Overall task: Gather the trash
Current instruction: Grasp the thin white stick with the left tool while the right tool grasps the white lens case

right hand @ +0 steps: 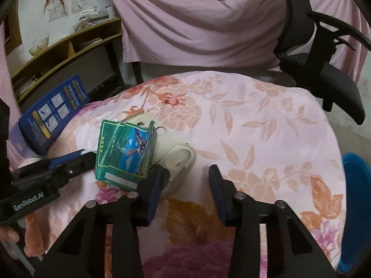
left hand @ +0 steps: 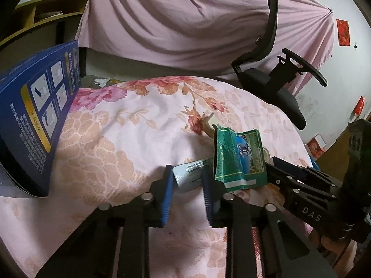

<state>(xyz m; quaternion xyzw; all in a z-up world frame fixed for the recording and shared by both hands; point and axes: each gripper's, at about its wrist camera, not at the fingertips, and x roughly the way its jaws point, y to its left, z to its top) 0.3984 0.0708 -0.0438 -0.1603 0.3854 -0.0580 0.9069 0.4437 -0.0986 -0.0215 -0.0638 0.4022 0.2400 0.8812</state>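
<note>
Pickup step: left gripper (left hand: 187, 183) narrowed around a pale blue packet (left hand: 189, 173) on the floral cloth (left hand: 116, 139), right gripper (right hand: 185, 180) half-open, empty beside the green carton (right hand: 125, 155); next, lift clear.

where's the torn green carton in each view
Left wrist view: the torn green carton stands right of centre, just beyond and right of the left gripper, ahead of the other gripper.
Right wrist view: the carton is left of centre, beside the right gripper's left finger.
Shared landmark: the blue box at the left on the floral cloth.
</note>
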